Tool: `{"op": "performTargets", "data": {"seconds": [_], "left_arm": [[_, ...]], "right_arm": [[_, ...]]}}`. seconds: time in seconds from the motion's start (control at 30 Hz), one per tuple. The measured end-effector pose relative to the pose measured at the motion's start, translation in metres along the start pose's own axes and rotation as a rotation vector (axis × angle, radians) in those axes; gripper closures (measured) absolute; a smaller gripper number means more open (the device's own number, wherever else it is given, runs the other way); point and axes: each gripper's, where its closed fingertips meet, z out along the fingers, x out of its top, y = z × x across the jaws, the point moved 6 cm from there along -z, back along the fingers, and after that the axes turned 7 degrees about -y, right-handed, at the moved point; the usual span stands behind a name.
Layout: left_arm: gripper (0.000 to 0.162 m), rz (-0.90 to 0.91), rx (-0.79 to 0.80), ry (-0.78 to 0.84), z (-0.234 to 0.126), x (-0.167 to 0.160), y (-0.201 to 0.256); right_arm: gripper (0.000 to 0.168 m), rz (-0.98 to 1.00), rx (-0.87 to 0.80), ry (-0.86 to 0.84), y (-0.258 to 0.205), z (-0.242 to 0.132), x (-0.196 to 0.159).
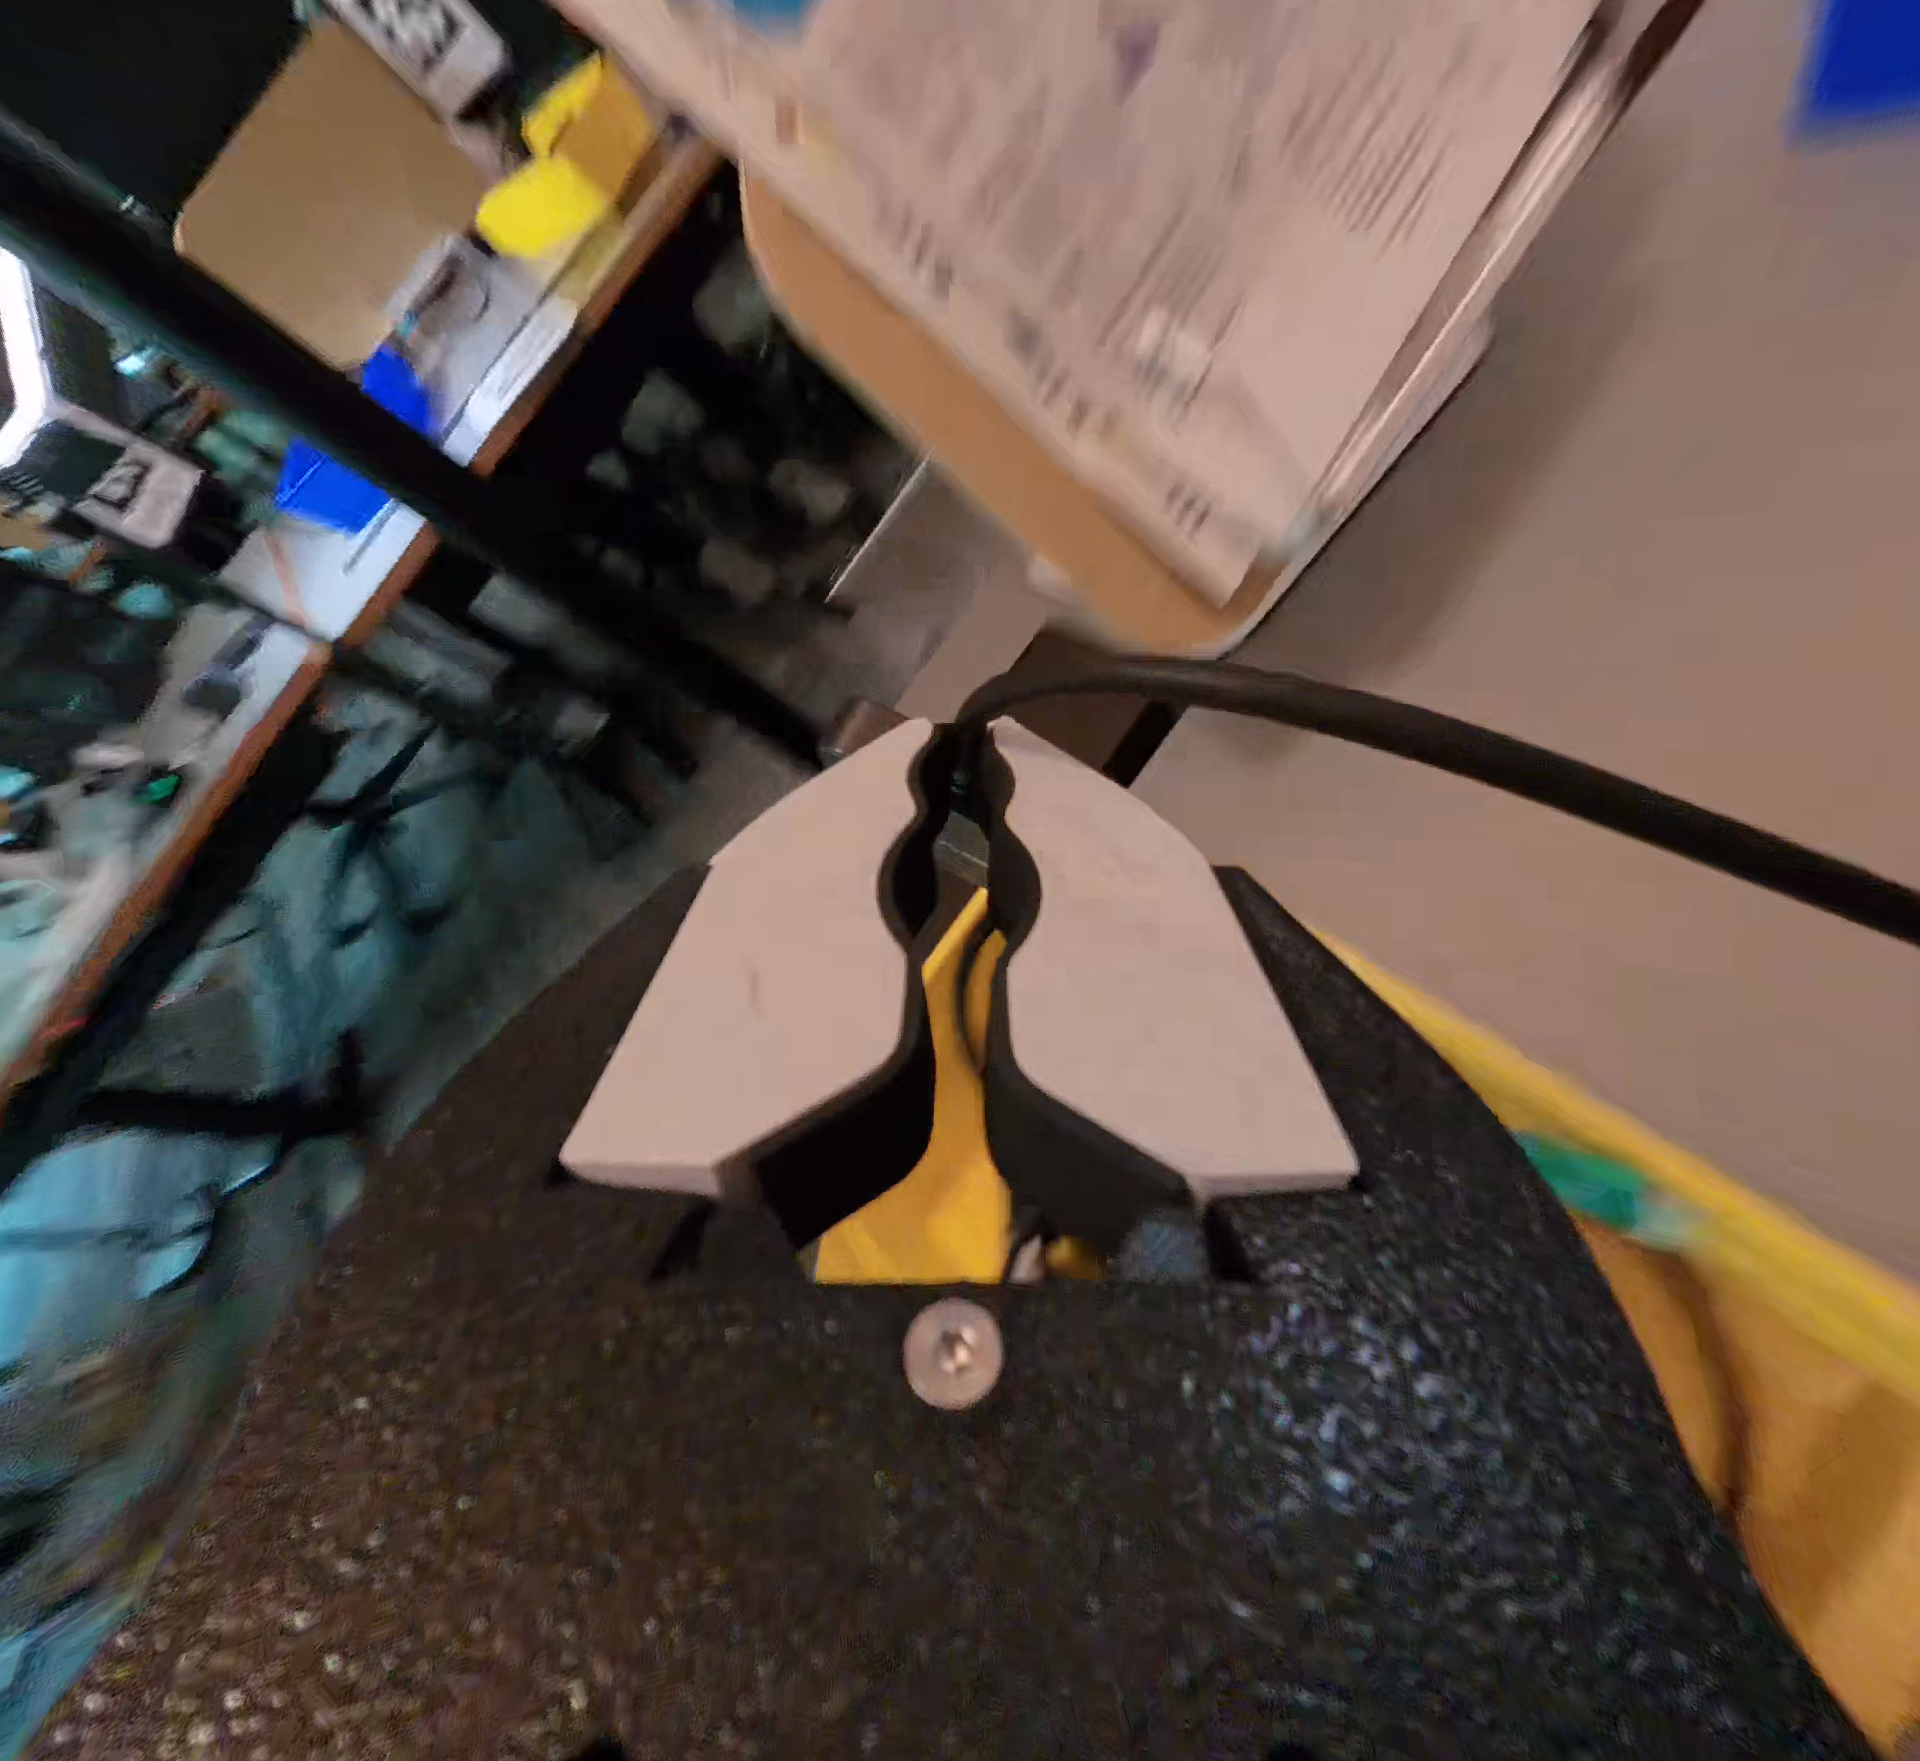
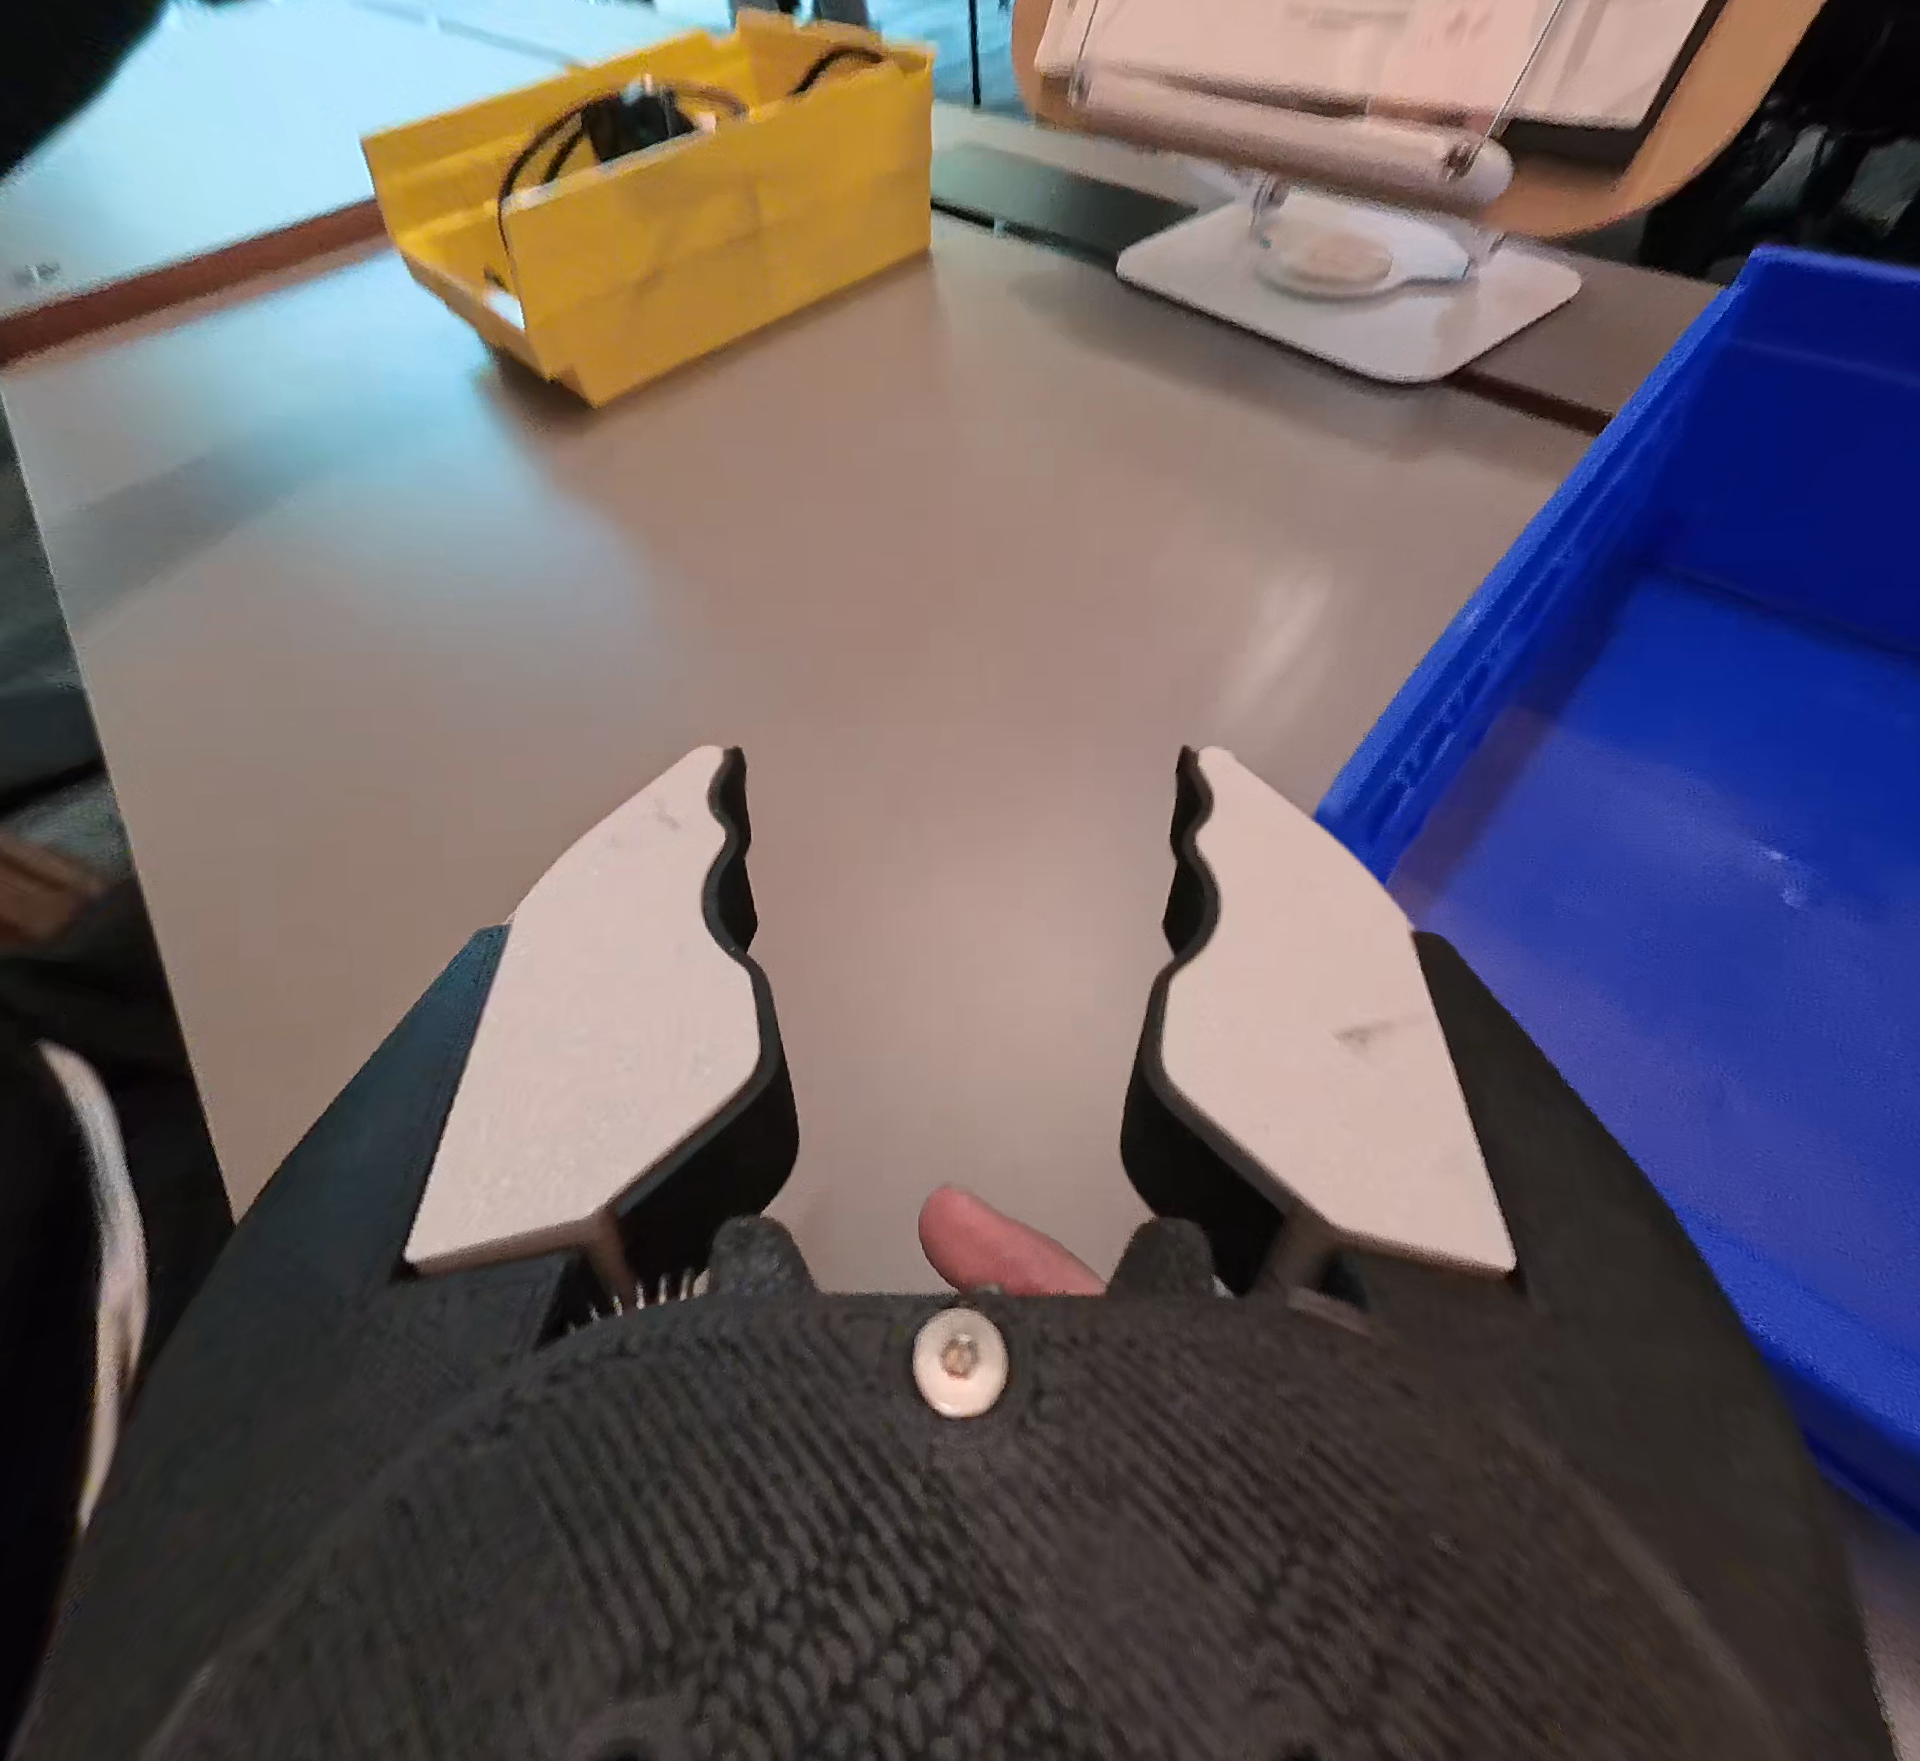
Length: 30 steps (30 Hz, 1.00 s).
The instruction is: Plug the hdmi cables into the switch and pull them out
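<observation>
In the left wrist view, my left gripper (image 1: pixel 961 745) has its grey-faced fingers pinched together on a thin black HDMI cable (image 1: pixel 1455 755), caught at the fingertips in the middle of the frame. The cable arcs away to the right edge, over the beige tabletop (image 1: pixel 1610 724). Below the fingers, at lower centre and lower right, lies a yellow cardboard box (image 1: pixel 1766 1379). A tilted document stand holding white paper sheets (image 1: pixel 1195 205) fills the top, badly blurred.

In the right wrist view, my right gripper (image 2: pixel 961 766) stands wide apart and holds nothing, with bare table showing between the fingers. My fingertip (image 2: pixel 997 1244) shows at the gripper's base. The yellow box (image 2: pixel 665 225) sits at upper left, with black cables and a dark device inside; I cannot tell whether it is the switch. A blue plastic bin (image 2: pixel 1662 776) lies along the right edge, and the stand (image 2: pixel 1382 28) sits at upper right.
</observation>
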Motion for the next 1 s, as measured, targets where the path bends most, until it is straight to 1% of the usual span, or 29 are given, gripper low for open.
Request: {"op": "performTargets", "data": {"seconds": [0.1,0.17,0.23,0.33,0.43,0.5,0.57,0.6,0.63,0.7,0.8,0.87,0.93,0.97,1.0], "left_arm": [[0.158,-0.169,-0.170,0.207,-0.036,0.042,0.036],[0.158,-0.242,-0.278,0.272,-0.050,0.062,0.074],[0.158,-0.340,-0.380,0.297,-0.056,0.075,0.118],[0.158,-0.501,-0.600,0.286,-0.052,0.085,0.196],[0.158,-0.609,-0.840,0.342,-0.043,0.089,0.274],[0.158,-0.674,-0.963,0.354,-0.035,0.088,0.315],[0.158,-0.708,-1.070,0.358,-0.029,0.085,0.345],[0.158,-0.719,-1.115,0.366,-0.027,0.084,0.355],[0.158,-0.735,-1.144,0.370,-0.026,0.082,0.361],[0.158,-0.781,-1.159,0.386,-0.024,0.079,0.363],[0.158,-0.793,-1.178,0.398,-0.024,0.075,0.363],[0.158,-0.793,-1.131,0.424,-0.023,0.075,0.362],[0.157,-0.836,-1.077,0.445,-0.020,0.075,0.359],[0.149,-0.879,-1.056,0.468,-0.019,0.075,0.356],[0.135,-0.928,-1.038,0.491,-0.017,0.073,0.354]], "right_arm": [[0.083,0.016,0.000,0.120,-0.009,0.006,0.016],[0.078,-0.008,0.020,0.199,-0.022,0.013,0.029],[0.076,-0.045,0.042,0.264,-0.037,0.021,0.039],[0.074,-0.113,0.070,0.316,-0.062,0.038,0.049],[0.067,-0.213,0.078,0.358,-0.087,0.050,0.052],[0.065,-0.269,0.076,0.375,-0.098,0.055,0.052],[0.068,-0.297,0.071,0.369,-0.103,0.059,0.050],[0.071,-0.302,0.054,0.363,-0.102,0.061,0.049],[0.065,-0.311,0.057,0.367,-0.103,0.061,0.048],[0.092,-0.339,0.128,0.370,-0.107,0.059,0.045],[0.092,-0.312,0.179,0.347,-0.107,0.061,0.044],[0.092,-0.311,0.152,0.367,-0.105,0.063,0.044],[0.092,-0.296,0.102,0.383,-0.102,0.064,0.045],[0.092,-0.280,0.064,0.398,-0.099,0.064,0.046],[0.092,-0.258,0.021,0.415,-0.094,0.062,0.047]]}}
